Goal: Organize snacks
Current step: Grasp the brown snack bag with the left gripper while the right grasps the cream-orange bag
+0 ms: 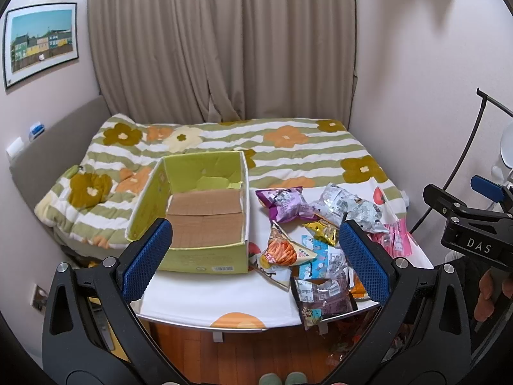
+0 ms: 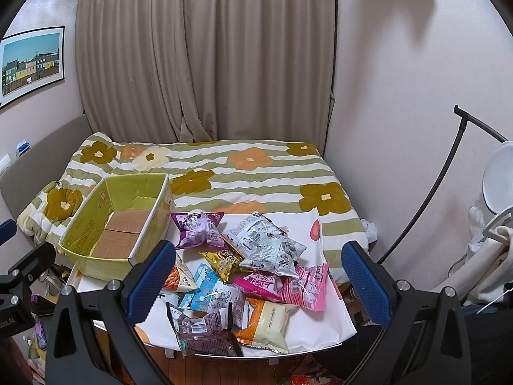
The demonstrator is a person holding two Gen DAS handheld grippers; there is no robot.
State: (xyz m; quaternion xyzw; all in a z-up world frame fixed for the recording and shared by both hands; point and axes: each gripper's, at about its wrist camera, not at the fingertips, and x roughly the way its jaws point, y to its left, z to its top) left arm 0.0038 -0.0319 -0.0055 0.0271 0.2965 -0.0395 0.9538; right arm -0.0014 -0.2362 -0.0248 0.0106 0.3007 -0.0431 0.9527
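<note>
A green cardboard box [image 1: 211, 258] [image 2: 96, 268] stands open and empty on the left of a white table [image 1: 205, 298] [image 2: 320, 324]. To its right lies a heap of snack bags: purple [image 1: 283, 205] [image 2: 197, 229], silver [image 1: 346, 207] [image 2: 269, 245], gold [image 1: 323, 231] [image 2: 224, 261], orange [image 1: 282, 252], pink [image 2: 307, 284], pale yellow [image 2: 269, 324]. My left gripper [image 1: 256, 260] hovers open above the table's front, between box and heap. My right gripper [image 2: 258, 284] hangs open over the heap. Both hold nothing. The right gripper's body [image 1: 474, 221] shows in the left wrist view.
Behind the table lies a bed with a flowered quilt [image 1: 288, 154] [image 2: 256, 176], then beige curtains [image 1: 224, 48]. A black lamp stand [image 2: 433, 192] and white clothes [image 2: 490, 256] stand at the right. Wooden floor [image 1: 256, 349] lies below the table's front edge.
</note>
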